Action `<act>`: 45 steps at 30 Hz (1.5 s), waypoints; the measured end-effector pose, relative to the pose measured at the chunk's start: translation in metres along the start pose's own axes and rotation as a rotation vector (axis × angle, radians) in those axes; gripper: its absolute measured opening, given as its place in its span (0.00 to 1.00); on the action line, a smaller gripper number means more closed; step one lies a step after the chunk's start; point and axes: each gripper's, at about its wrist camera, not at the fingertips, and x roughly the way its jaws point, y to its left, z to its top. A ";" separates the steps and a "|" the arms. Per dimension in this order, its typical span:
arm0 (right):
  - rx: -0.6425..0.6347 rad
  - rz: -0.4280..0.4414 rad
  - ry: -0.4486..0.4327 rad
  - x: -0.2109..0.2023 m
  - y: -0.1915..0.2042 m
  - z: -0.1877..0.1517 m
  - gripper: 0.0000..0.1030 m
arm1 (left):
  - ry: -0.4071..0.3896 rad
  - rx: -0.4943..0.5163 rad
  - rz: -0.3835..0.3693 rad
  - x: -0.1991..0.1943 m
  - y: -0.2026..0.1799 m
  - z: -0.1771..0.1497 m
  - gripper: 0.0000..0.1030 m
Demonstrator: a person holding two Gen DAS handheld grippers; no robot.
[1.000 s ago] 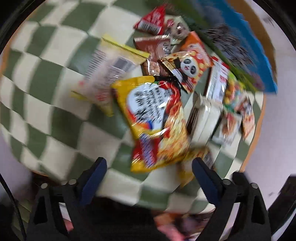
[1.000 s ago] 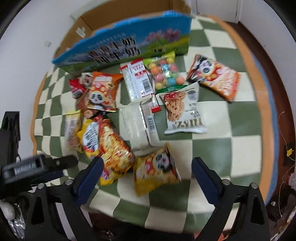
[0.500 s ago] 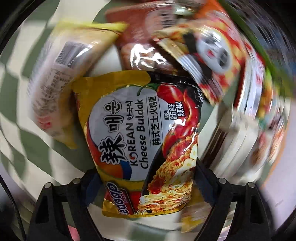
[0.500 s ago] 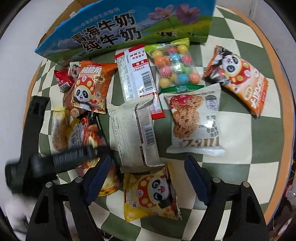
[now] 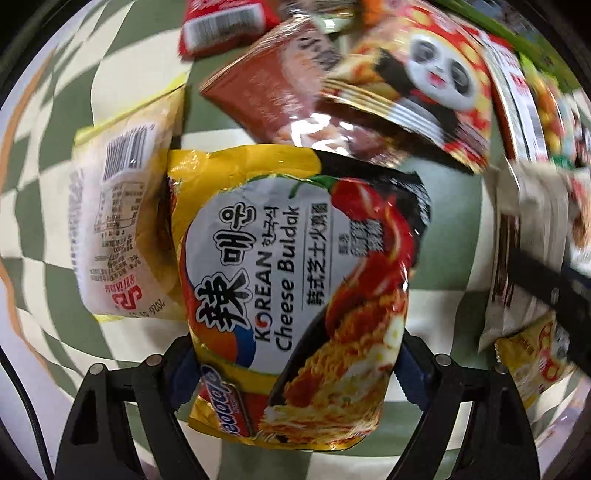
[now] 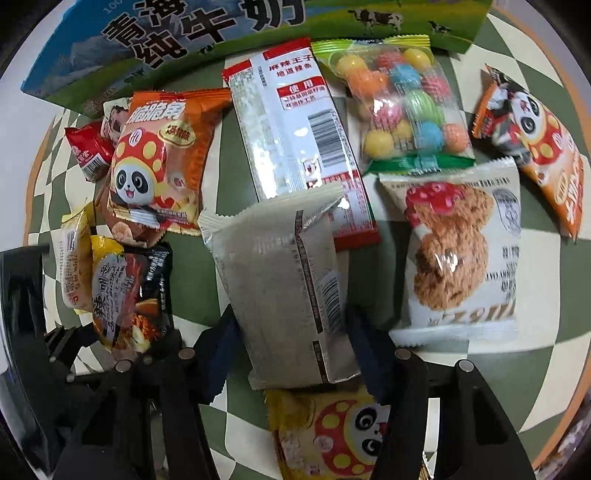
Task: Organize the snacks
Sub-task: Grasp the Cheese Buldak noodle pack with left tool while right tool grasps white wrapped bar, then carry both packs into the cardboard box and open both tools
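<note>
Many snack packets lie on a green and cream checked cloth. My left gripper straddles the lower end of a yellow Korean Cheese Buldak noodle packet, with the fingers against both its edges. That packet also shows in the right wrist view, with the left gripper on it. My right gripper straddles a plain silver-grey packet, its fingers pressing the packet's sides.
A blue milk carton box stands at the back. Around it lie an orange panda packet, a white and red packet, a candy-ball bag, a cookie packet, a second orange panda packet, and a yellow panda packet.
Both grippers moved down and forward. The left one closed in around the noodle packet. The right one came over the silver-grey packet and narrowed onto it.
</note>
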 end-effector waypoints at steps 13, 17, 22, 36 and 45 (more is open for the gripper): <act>0.041 -0.098 0.095 0.015 0.010 -0.015 0.62 | -0.001 -0.004 -0.109 -0.031 0.061 0.001 0.84; 0.054 -0.145 0.057 0.010 0.022 -0.018 0.51 | -0.003 0.029 -0.089 -0.038 0.061 0.003 0.84; 0.294 0.019 0.078 0.004 -0.005 -0.017 0.55 | 0.012 0.034 -0.076 -0.039 0.052 0.020 0.84; 0.119 -0.093 0.095 0.042 0.021 -0.029 0.55 | -0.059 -0.004 -0.006 -0.041 0.056 0.021 0.81; 0.040 -0.011 0.027 0.003 0.042 -0.044 0.55 | -0.106 -0.012 -0.031 -0.048 0.057 0.014 0.81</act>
